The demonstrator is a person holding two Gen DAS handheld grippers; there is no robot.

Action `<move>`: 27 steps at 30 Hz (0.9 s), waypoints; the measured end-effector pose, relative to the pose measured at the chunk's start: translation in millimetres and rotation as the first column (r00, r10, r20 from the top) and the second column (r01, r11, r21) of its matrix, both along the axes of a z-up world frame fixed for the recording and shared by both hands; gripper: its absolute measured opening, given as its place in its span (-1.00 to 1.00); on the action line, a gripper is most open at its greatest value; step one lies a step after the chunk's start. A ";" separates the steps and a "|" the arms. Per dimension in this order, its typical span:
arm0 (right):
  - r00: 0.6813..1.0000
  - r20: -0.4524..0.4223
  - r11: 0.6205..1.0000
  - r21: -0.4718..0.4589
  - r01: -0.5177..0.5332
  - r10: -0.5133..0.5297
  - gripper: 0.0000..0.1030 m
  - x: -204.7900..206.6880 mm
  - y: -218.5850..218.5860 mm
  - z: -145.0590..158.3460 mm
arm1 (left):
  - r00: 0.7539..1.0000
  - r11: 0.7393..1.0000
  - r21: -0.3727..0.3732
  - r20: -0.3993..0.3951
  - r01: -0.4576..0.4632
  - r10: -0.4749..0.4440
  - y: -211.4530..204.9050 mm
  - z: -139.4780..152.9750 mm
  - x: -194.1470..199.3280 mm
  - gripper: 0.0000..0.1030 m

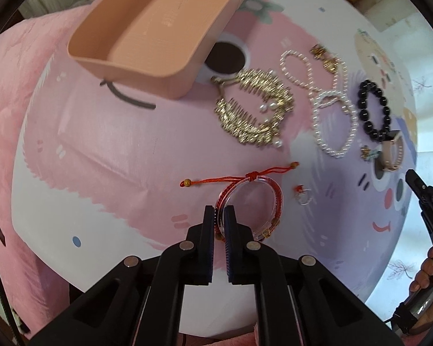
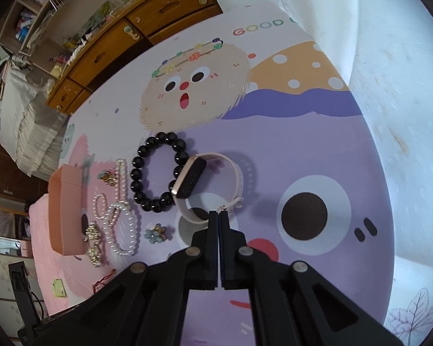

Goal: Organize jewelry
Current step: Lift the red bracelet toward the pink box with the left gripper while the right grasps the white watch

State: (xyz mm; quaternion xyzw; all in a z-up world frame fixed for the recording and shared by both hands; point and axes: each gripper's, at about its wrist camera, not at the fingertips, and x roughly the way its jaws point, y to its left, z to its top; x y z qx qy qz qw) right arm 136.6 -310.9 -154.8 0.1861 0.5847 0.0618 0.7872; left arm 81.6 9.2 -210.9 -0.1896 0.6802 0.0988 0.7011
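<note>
— What does your left claw show?

— My left gripper point(image 1: 219, 210) is clamped on the red cord bracelet point(image 1: 248, 201), its fingers pinching the near-left rim of the clear ring the cord wraps. The bracelet lies on the cartoon-print mat point(image 1: 130, 150), its knotted tails trailing away toward the far side. A small silver ring point(image 1: 303, 197) sits just to its right. Further out are the gold hair comb point(image 1: 254, 109), the pearl strands point(image 1: 329, 106) and the black bead bracelet point(image 1: 372, 109), with the peach box point(image 1: 147, 43) open at the far left. My right gripper point(image 1: 418, 187) shows at the right edge.

— And the right one?

— My right gripper point(image 2: 218, 216) has its fingers pressed together; they touch the pale band of the smartwatch point(image 2: 205, 181) near its clasp, but I cannot tell whether the strap is caught between them. The watch leans against the black bead bracelet point(image 2: 156, 170). A blue flower brooch point(image 2: 156, 233) lies just to the left, then the pearl strands point(image 2: 121, 213) and the peach box point(image 2: 66, 210).
</note>
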 end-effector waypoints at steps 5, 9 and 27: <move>0.997 0.070 1.000 0.001 -0.020 0.020 -1.00 -8.9 6.7 18.1 | 0.998 0.999 0.016 0.056 0.042 -0.042 6.7 33.0 -9.6 -0.92; 0.994 0.104 0.999 -0.003 0.039 -0.038 -1.00 -9.1 2.5 21.3 | 0.989 0.996 0.038 0.122 0.083 -0.087 13.6 72.2 -10.1 -0.92; 0.982 -0.048 0.972 -0.157 0.175 -0.184 -0.63 20.9 7.8 -22.2 | 0.903 0.978 0.143 0.384 0.149 -0.193 107.3 188.0 3.3 -0.92</move>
